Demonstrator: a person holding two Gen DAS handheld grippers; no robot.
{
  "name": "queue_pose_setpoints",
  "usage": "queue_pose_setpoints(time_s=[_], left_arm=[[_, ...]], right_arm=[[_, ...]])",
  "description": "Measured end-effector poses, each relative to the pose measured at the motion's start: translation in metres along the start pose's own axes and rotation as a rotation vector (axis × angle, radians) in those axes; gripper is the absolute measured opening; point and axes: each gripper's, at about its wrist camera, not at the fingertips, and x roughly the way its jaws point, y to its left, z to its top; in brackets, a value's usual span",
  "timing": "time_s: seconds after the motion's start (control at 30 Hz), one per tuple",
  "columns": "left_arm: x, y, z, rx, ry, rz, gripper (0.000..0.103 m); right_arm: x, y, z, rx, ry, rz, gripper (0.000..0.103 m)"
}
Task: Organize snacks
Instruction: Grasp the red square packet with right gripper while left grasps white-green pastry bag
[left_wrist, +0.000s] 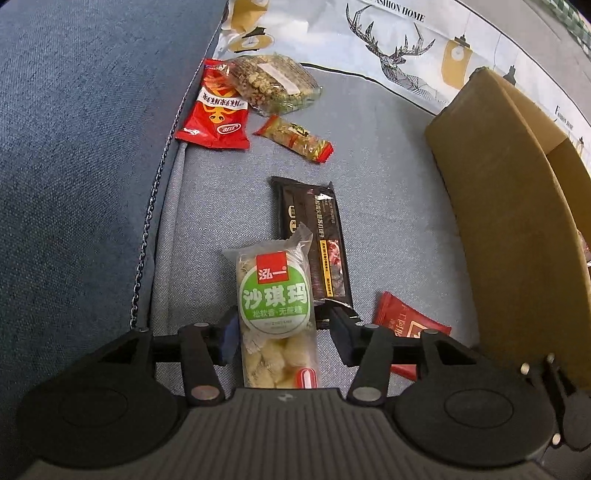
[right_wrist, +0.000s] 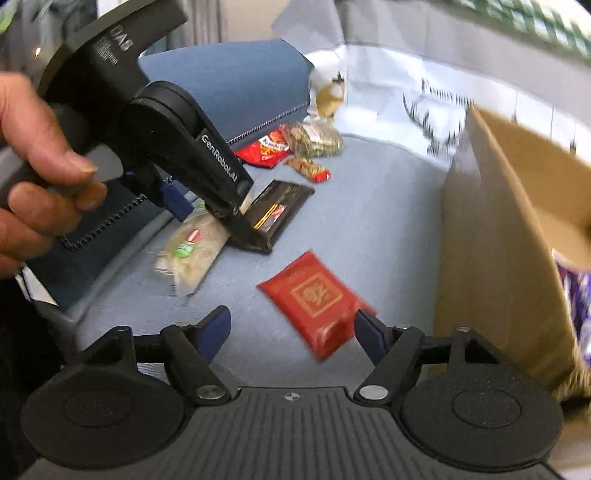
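Observation:
A clear sachima packet (left_wrist: 277, 306) with a green round label lies on the blue-grey sofa seat (left_wrist: 388, 166). My left gripper (left_wrist: 285, 338) straddles it, open; the right pad stands clear of the wrapper. In the right wrist view a hand (right_wrist: 37, 166) holds that left gripper (right_wrist: 207, 214) over the same packet (right_wrist: 192, 251). My right gripper (right_wrist: 291, 330) is open and holds nothing, just above a flat dark red packet (right_wrist: 317, 299) that lies partly between its fingertips. An open cardboard box (right_wrist: 498, 240) stands to the right.
A black snack packet (left_wrist: 314, 236) lies beside the sachima. Farther back are a red bag (left_wrist: 214, 114), a clear bag of mixed nuts (left_wrist: 273, 85) and a small orange bar (left_wrist: 295, 138). The sofa arm (left_wrist: 74, 147) rises on the left; a deer-print cloth (left_wrist: 388, 44) hangs behind.

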Motion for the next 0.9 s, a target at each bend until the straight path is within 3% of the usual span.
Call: queue_pose_setpoints(time_s=[0.23, 0.43, 0.53, 0.57, 0.63, 0.73, 0.9], left_arm=[[0.001, -0.003, 0.0, 0.012, 0.008, 0.005, 0.061], [0.005, -0.003, 0.002, 0.021, 0.025, 0.007, 0.062], [0.006, -0.003, 0.002, 0.026, 0.029, 0.005, 0.064], [0.006, -0.004, 0.002, 0.03, 0.03, 0.004, 0.065], [0.007, -0.005, 0.001, 0.041, 0.034, 0.008, 0.066], [0.007, -0.008, 0.0, 0.057, 0.037, 0.013, 0.066], [0.008, -0.01, -0.001, 0.075, 0.04, 0.023, 0.065]], right_arm=[[0.017, -0.006, 0.011, -0.129, -0.078, -0.075, 0.088], [0.051, -0.023, 0.01, -0.079, 0.035, -0.017, 0.088], [0.058, -0.036, 0.008, 0.04, 0.087, 0.07, 0.08], [0.057, -0.036, 0.008, 0.053, 0.084, 0.075, 0.065], [0.053, -0.035, 0.008, 0.044, 0.078, 0.077, 0.049], [0.05, -0.035, 0.007, 0.091, 0.073, 0.109, 0.045], [0.046, -0.035, 0.005, 0.131, 0.053, 0.086, 0.045]])
